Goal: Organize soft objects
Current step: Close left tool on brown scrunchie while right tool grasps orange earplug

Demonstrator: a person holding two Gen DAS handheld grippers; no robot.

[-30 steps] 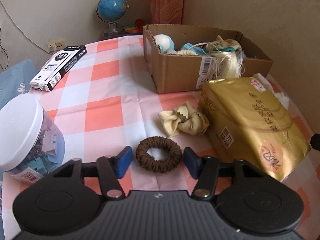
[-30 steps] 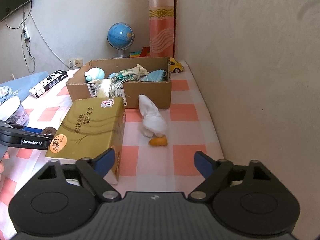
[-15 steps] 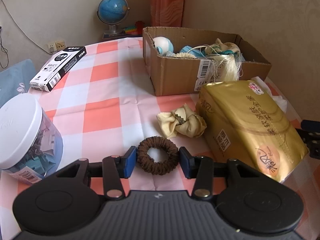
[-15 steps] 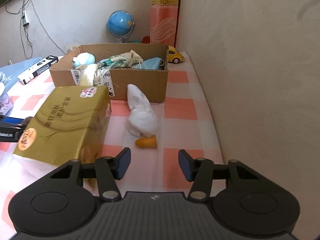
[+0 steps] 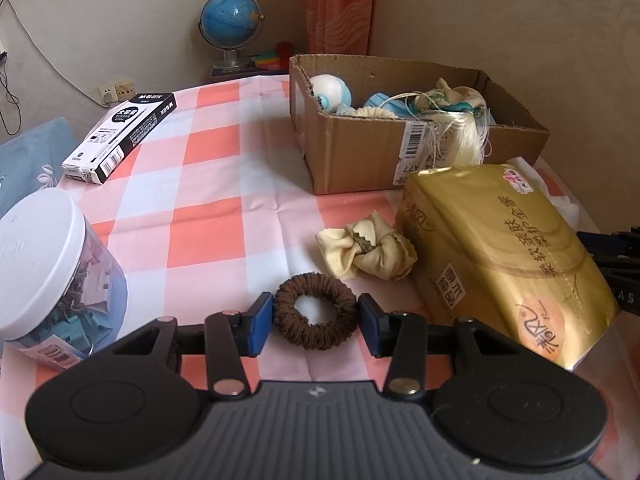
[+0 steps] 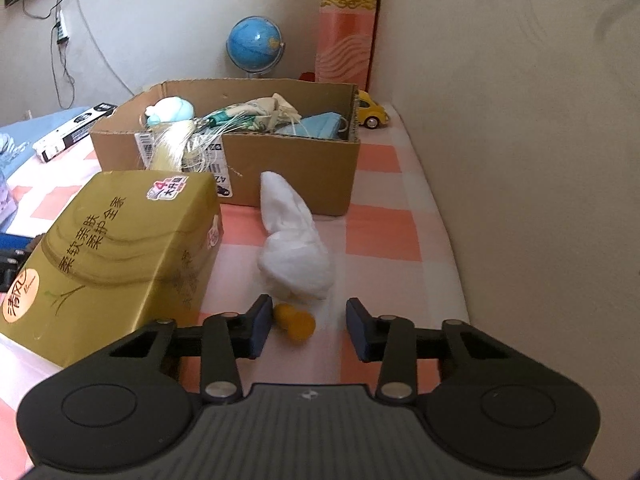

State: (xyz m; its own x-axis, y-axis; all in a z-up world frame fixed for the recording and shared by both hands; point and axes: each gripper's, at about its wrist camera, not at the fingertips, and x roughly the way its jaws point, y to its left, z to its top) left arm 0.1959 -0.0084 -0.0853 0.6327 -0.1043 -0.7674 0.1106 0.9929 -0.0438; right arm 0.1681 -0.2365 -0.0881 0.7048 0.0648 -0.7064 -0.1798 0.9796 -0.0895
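left tongs [image 5: 316,322]: clamp brown scrunchie [image 5: 315,311] | right tongs [image 6: 307,330]: closing, ungripped

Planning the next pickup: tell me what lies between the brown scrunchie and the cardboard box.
In the left wrist view, a cream scrunchie lies on the checked cloth between the brown scrunchie and the cardboard box, towards the gold tissue pack. Otherwise that stretch is bare cloth.

The gold tissue pack [image 5: 504,248] hides most of the white cloth [image 5: 562,204] behind it.

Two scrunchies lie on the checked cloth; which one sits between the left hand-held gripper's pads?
The brown scrunchie, between the left hand-held gripper pads; the cream scrunchie lies farther off, beside the gold tissue pack.
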